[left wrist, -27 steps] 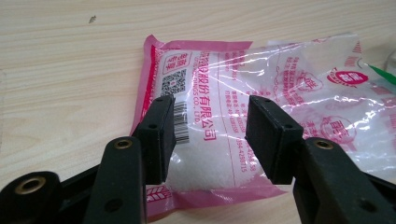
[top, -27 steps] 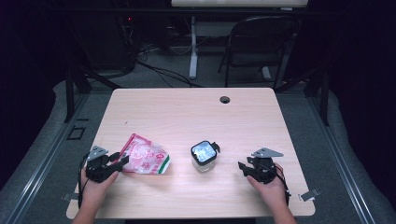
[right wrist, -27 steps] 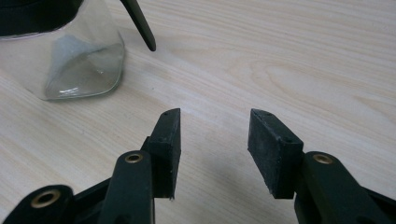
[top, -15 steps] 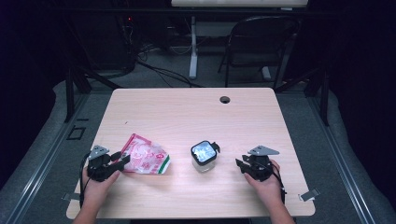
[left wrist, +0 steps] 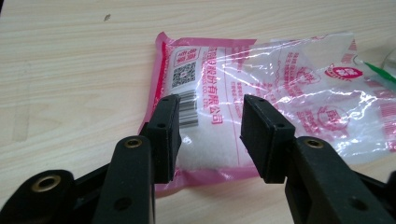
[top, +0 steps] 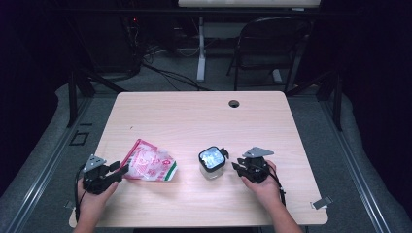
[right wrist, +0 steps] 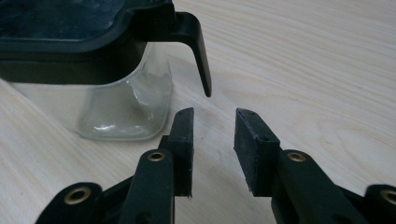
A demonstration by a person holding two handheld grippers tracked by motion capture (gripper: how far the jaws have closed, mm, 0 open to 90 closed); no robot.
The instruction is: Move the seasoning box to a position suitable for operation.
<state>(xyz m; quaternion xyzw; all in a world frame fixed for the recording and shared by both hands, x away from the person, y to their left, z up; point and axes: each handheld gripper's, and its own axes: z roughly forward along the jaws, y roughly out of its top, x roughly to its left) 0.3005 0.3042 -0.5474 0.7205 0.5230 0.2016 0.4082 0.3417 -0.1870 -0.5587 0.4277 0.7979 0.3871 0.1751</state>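
Meanwhile, on a pale wooden table, a person works two black two-jaw grippers toward two things lying side by side near the front edge. At the left, the left gripper hovers low over the near end of a pink-edged clear plastic bag of white powder, printed with red characters and a barcode; its jaws stand spread, one to each side of the bag's corner, pinching nothing. In the high view this left gripper sits just beside the bag, which lies flat left of centre. At the right, the right gripper points at a small clear square jar with a black clip-on lid, jaws apart and empty, just below the lid's hanging black latch. From above, the jar stands upright between the bag and the right gripper.
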